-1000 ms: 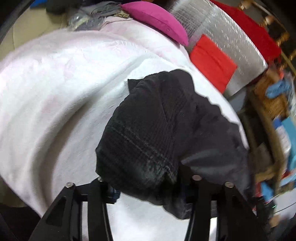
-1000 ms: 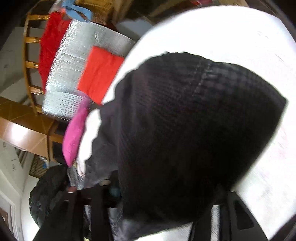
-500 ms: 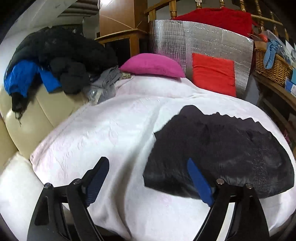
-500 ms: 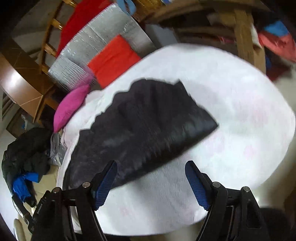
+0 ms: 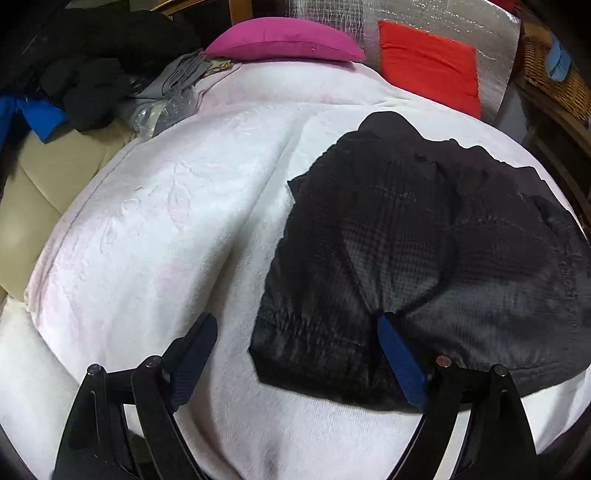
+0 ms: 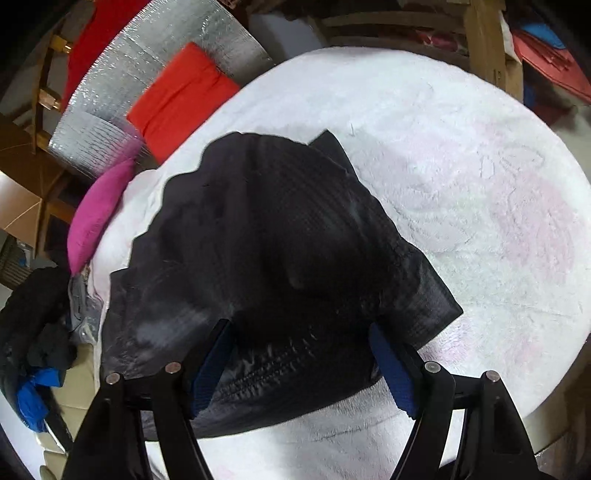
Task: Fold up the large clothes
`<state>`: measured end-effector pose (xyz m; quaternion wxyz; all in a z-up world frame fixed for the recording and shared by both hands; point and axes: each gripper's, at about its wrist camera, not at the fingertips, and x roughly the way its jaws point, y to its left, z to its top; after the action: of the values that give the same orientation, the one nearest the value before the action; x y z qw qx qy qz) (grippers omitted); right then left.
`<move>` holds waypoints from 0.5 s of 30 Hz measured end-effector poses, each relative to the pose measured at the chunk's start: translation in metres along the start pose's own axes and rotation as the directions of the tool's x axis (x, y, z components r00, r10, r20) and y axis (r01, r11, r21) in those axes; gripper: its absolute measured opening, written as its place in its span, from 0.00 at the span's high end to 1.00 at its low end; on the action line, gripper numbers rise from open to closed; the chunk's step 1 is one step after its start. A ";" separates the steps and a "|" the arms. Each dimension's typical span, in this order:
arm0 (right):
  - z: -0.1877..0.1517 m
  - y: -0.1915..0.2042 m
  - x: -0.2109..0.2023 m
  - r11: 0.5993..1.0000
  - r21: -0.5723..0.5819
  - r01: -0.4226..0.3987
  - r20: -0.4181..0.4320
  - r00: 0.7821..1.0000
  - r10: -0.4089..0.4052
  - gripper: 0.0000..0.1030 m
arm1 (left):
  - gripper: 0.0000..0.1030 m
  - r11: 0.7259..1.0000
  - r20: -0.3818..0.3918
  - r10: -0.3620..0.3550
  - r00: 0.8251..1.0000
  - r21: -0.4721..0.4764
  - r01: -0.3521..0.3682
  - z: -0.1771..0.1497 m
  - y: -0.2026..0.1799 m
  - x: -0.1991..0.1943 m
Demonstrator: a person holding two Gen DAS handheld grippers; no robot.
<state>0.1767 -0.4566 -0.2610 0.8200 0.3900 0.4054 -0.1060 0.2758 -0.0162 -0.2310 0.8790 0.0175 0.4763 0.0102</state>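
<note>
From the left wrist we see one black garment [image 5: 424, 258] lying bunched on the white blanket [image 5: 166, 221], its far right side running out of frame. Our left gripper [image 5: 295, 347] stands spread, its jaws having just been opening; the right finger [image 5: 400, 363] overlaps the garment's near edge, the left finger hangs over bare blanket, and nothing is pinched. Beyond the garment lie one pink cushion [image 5: 284, 38] and one red cushion [image 5: 428, 70] against a silver sheet [image 5: 443, 18], its top cropped.

From the right wrist, our right gripper [image 6: 299, 362] is also spread, jaws just opened. The garment's [image 6: 280, 258] near hem lies between the fingers; whether the pads touch it we cannot tell. The dark heap [image 6: 33, 332] left of the garment is hard to make out.
</note>
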 end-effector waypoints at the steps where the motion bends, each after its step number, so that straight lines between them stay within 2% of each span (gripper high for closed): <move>1: -0.001 0.000 -0.005 1.000 0.000 -0.004 0.010 1.000 0.004 0.23 | 0.13 1.000 0.012 0.009 1.000 0.004 -0.009 0.000 -0.001 -0.007; 4: -0.011 0.008 -0.034 0.999 -0.043 0.003 0.068 0.998 -0.001 0.23 | 0.13 0.996 0.127 0.056 0.990 0.056 -0.064 -0.006 -0.003 -0.053; 7: -0.033 0.037 -0.073 0.981 -0.187 0.052 0.154 0.988 -0.023 0.23 | 0.13 0.987 0.232 0.093 0.968 0.103 -0.120 -0.017 -0.009 -0.101; 10: -0.061 0.068 -0.113 0.939 -0.319 0.129 0.233 0.971 -0.054 0.23 | 0.07 0.983 0.302 0.086 0.949 0.127 -0.130 -0.027 -0.013 -0.145; 15: -0.105 0.118 -0.171 0.862 -0.465 0.202 0.302 0.951 -0.060 0.23 | 0.07 0.979 0.379 0.069 0.923 0.152 -0.135 -0.048 -0.021 -0.210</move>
<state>0.0625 -0.3256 -0.1070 0.9312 0.1215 0.3258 -0.1091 0.1208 -0.0437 -0.0825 0.9466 0.1211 0.2987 0.0106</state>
